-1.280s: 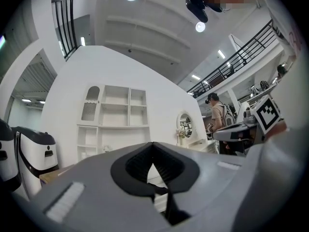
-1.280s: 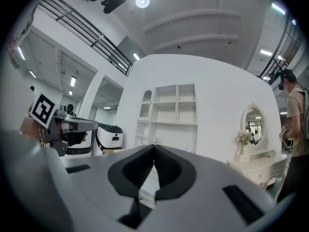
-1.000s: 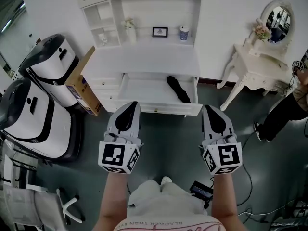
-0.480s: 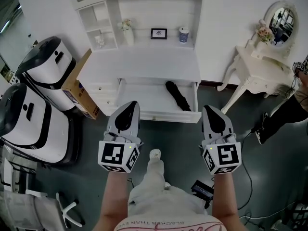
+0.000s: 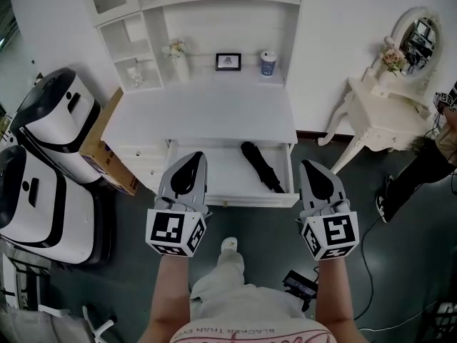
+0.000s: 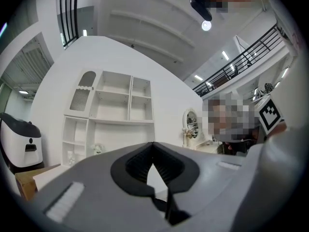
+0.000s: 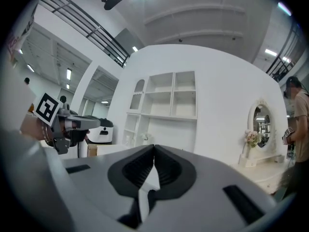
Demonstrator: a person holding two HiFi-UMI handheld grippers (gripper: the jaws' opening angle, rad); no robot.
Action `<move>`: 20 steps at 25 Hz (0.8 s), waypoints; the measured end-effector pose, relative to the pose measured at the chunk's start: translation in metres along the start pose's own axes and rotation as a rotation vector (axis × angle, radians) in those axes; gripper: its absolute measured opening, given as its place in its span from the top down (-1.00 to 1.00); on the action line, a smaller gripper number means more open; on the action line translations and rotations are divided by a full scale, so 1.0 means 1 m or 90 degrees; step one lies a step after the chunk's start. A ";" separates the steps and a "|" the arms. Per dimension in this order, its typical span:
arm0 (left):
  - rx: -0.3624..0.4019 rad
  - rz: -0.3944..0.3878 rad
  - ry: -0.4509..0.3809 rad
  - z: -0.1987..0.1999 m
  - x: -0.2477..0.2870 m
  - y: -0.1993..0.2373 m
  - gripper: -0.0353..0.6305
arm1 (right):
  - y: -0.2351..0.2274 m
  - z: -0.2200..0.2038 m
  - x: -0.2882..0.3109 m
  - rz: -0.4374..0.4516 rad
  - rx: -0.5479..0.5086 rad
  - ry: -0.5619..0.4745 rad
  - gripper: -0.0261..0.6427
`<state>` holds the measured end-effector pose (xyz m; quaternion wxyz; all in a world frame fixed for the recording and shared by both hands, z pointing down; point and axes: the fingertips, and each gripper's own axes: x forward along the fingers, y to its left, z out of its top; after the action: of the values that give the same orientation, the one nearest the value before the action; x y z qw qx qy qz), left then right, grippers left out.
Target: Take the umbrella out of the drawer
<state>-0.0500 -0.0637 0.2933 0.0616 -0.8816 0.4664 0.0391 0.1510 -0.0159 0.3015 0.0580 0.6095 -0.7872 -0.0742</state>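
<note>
A black folded umbrella [image 5: 260, 166] lies slanted in the right half of the open white drawer [image 5: 214, 190] under the desk top [image 5: 200, 113]. My left gripper [image 5: 191, 157] is over the drawer's left front part, jaws shut and empty [image 6: 153, 145]. My right gripper [image 5: 312, 166] is just right of the drawer's front corner, jaws shut and empty [image 7: 154, 148]. Both point level toward the white shelf unit. Neither touches the umbrella.
Two white and black machines [image 5: 50, 113] and a cardboard box [image 5: 107, 148] stand left of the desk. A white dressing table with a mirror [image 5: 389, 102] is at the right, a person's dark-clad leg [image 5: 414, 174] beside it. A vase, picture frame and cup sit on the desk's back.
Both grippers and the camera have moved forward toward the desk; the drawer and umbrella now lie nearer, with the left gripper's tip over the drawer front.
</note>
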 end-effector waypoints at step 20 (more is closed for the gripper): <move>-0.022 -0.008 0.036 -0.048 0.158 0.126 0.87 | -0.044 -0.025 0.196 -0.010 0.072 0.066 0.67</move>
<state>-0.0645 -0.2701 0.3118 0.0331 -0.8863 0.4615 0.0220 0.1485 -0.2182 0.3182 0.0637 0.6208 -0.7813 0.0019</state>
